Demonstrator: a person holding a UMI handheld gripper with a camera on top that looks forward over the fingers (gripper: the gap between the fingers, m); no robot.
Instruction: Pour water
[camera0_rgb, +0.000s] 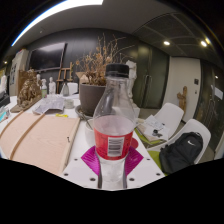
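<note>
A clear plastic bottle (114, 125) with a dark cap and a red label stands upright on the white table (80, 155), filling the middle of our gripper view. Its base sits just at the gripper (112, 160), whose magenta pads (92, 158) show at either side of the bottle's lower part. We cannot tell whether the fingers press on the bottle or merely flank it, since the bottle itself hides the contact.

Directly behind the bottle, a dark round pot (92, 95) holds a spray of dry brown branches (100, 55), which rise past the bottle's neck. To the left of the pot, crumpled white material (48, 103) lies on the table, and farther back stand two small pale bottles (47, 87). A light wooden board (40, 140) covers the table's left part.

To the right of the bottle, beyond the table's edge, a white chair (170, 118) faces us, and a dark backpack (182, 152) rests on a second white seat nearer the gripper. A dark screen (45, 58) hangs on the far wall to the left; ceiling lights (167, 43) glow above the right side of the room.
</note>
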